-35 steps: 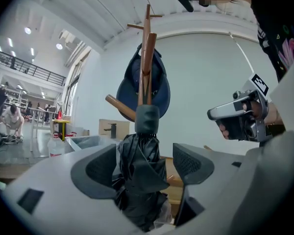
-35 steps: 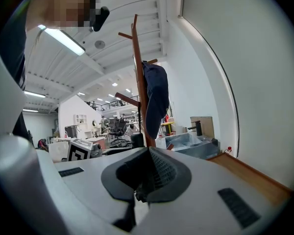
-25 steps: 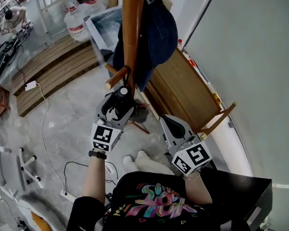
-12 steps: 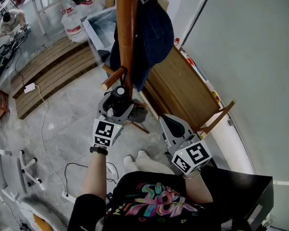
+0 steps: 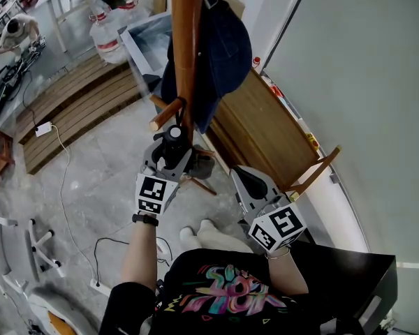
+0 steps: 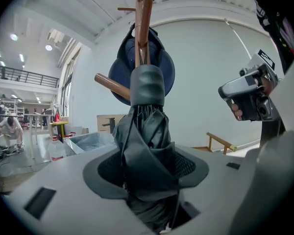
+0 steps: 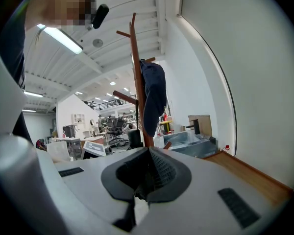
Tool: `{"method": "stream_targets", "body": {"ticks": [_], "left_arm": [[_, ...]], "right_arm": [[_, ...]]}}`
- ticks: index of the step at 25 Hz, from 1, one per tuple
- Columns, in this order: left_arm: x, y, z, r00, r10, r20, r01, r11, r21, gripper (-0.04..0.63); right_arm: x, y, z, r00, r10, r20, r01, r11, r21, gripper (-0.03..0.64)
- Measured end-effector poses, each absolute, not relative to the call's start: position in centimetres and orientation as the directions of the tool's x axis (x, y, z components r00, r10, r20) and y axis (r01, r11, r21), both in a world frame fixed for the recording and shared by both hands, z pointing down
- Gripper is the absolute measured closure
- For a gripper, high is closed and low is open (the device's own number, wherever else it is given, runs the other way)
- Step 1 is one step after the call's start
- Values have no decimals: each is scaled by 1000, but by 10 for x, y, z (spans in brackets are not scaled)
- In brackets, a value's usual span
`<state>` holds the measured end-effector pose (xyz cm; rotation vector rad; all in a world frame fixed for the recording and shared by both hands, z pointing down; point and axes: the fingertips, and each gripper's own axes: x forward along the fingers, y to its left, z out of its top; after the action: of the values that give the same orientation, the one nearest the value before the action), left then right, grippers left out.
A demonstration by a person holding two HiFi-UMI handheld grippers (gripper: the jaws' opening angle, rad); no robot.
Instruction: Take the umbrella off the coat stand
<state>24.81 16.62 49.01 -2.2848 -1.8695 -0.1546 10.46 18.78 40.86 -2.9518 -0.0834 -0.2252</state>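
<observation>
While the umbrella (image 6: 146, 131) hangs folded at the stand's (image 5: 184, 40) peg (image 5: 166, 112), the left gripper (image 6: 148, 173), its jaws just closing, clamps the soft canopy. It looks light and its fabric probably slippery, so squeezing through to the stiff shaft should hold better. The right gripper (image 7: 146, 177) is closed and empty.

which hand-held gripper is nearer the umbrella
Left. The left hand-held gripper has just been closing its jaws around the umbrella, which sits between them; the right hand-held gripper hangs apart to its side, empty.
</observation>
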Motion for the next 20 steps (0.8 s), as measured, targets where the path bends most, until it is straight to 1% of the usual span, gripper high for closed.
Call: {"method": "stream_targets", "body": {"ticks": [6,20], "left_arm": [[244,164,477,195,962,192,980,-185,-70,339],[231,142,446,213,962,170,977,-209,-40,342]], "right_arm": [[106,190,403,986,52,157,80,-980,-180,601],[103,180,386,992,43,116,63,-983,-175,601]]}}
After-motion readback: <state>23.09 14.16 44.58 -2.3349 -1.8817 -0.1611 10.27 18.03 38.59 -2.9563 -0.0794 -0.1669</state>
